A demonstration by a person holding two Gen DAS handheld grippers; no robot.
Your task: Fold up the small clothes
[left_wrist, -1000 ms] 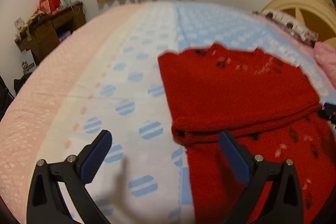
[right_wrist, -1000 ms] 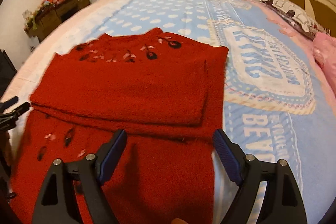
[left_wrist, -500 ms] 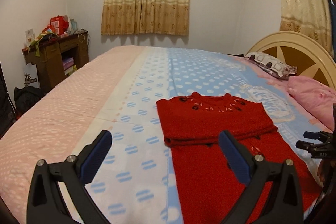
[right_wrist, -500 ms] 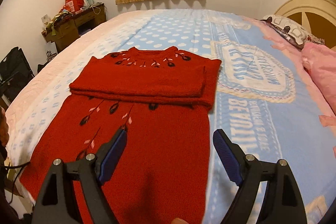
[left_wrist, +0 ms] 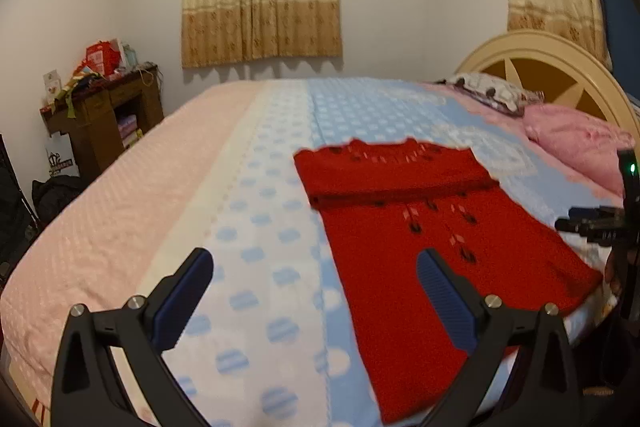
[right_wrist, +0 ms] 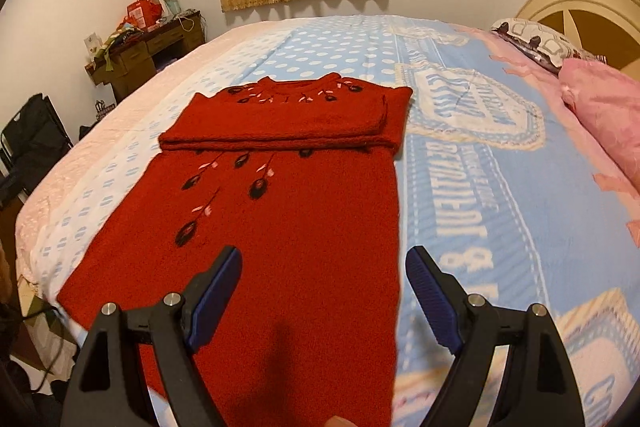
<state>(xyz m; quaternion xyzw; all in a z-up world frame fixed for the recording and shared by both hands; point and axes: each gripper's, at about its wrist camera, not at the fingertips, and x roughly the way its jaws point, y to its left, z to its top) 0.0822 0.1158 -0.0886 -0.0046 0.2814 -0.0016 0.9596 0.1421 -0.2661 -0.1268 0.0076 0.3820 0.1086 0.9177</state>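
A red knit sweater [right_wrist: 288, 211] with dark flower embroidery lies flat on the bed, its sleeves folded across the chest into a band near the collar [right_wrist: 292, 123]. It also shows in the left wrist view [left_wrist: 432, 239]. My left gripper [left_wrist: 314, 277] is open and empty, above the bed near the sweater's lower left edge. My right gripper [right_wrist: 324, 275] is open and empty, above the sweater's hem at its right side. The right gripper's tool shows at the right edge of the left wrist view [left_wrist: 600, 223].
The bed [right_wrist: 500, 187] has a blue, white and pink patterned cover. Pink and patterned pillows [right_wrist: 600, 107] lie by the cream headboard [left_wrist: 560, 67]. A cluttered wooden desk [left_wrist: 100, 115] stands at the left wall, with bags on the floor.
Both grippers have drawn back from the folded sleeve band toward the sweater's hem and the bed's near edge. The sweater itself has not moved.
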